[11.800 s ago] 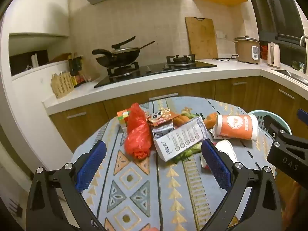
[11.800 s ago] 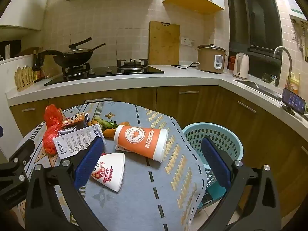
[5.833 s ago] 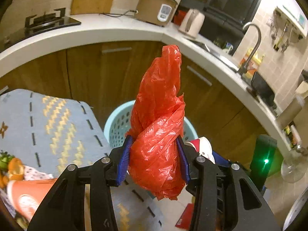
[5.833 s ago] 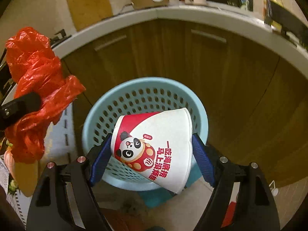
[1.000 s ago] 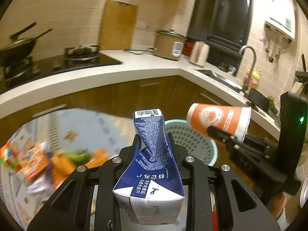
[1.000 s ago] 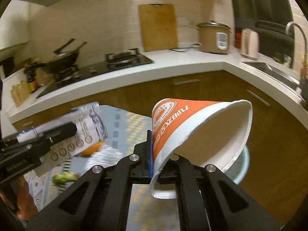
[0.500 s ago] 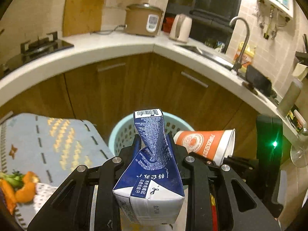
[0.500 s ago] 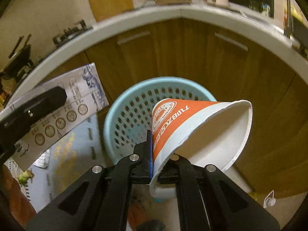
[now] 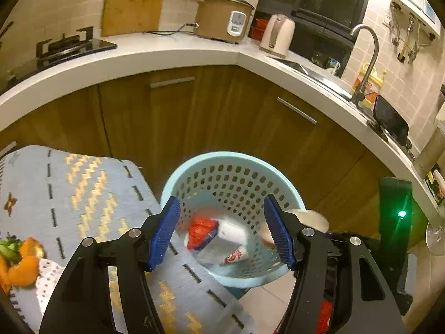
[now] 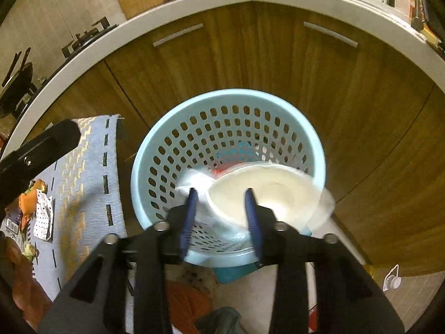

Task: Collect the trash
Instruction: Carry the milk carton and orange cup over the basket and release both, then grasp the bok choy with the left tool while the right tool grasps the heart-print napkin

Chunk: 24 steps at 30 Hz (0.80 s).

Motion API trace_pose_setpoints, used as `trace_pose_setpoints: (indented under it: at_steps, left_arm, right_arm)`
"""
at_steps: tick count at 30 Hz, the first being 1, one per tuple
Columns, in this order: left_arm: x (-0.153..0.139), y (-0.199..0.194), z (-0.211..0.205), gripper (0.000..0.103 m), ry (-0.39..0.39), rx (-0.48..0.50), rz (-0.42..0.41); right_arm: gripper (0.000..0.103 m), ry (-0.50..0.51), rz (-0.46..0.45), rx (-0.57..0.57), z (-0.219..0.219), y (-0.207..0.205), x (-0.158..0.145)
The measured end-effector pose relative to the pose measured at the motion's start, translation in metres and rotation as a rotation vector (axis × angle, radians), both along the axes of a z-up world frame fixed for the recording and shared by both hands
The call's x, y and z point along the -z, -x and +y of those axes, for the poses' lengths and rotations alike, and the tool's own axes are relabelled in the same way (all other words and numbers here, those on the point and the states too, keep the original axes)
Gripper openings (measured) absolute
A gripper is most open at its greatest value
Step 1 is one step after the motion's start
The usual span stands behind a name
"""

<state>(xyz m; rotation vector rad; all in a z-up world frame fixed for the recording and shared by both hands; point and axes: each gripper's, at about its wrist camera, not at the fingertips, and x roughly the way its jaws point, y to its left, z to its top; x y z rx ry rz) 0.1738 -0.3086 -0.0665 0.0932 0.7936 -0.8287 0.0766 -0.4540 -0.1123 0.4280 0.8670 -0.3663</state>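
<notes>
A light blue perforated basket point(image 9: 194, 167) stands on the floor beside the table; it also shows in the right wrist view point(image 10: 155, 144). In it lie a red bag point(image 9: 201, 231), a blurred milk carton point(image 9: 232, 229) and a panda cup point(image 9: 236, 256). My left gripper point(image 9: 222, 233) is open and empty above the basket. My right gripper point(image 10: 221, 214) has its fingers apart; the orange cup point(image 10: 267, 197), blurred with its white inside facing me, is dropping from between them over the basket. Its rim also shows in the left wrist view point(image 9: 308, 218).
The table with a blue patterned cloth point(image 9: 83, 189) is left of the basket, with orange peel and greens point(image 9: 19, 253) and a dotted wrapper point(image 10: 43, 214) on it. Wooden cabinets point(image 9: 194, 111) and a white counter curve behind. A green-lit device point(image 9: 397, 214) stands at right.
My left gripper has opened and the milk carton has dropped into the basket. My right gripper has opened and the orange cup is falling toward the basket.
</notes>
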Motion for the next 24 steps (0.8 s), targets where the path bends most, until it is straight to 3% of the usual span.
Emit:
trace_pose_setpoints:
  at_steps: [3, 12, 18, 24]
  left_arm:
    - [-0.006, 0.003, 0.012, 0.061, 0.013, -0.016, -0.007]
    - [-0.03, 0.025, 0.065, 0.061, 0.062, -0.059, -0.062]
    - [-0.056, 0.047, 0.124, 0.061, 0.106, -0.117, -0.122]
    - [-0.065, 0.059, 0.2, 0.061, 0.12, -0.223, -0.15]
  right_arm:
    - [0.046, 0.004, -0.016, 0.011, 0.0, 0.006, -0.008]
    - [0.046, 0.019, -0.103, -0.034, 0.027, 0.022, -0.044]
    - [0.046, 0.064, -0.23, -0.13, 0.079, 0.029, -0.083]
    - [0.046, 0.143, -0.289, -0.238, 0.147, 0.022, -0.099]
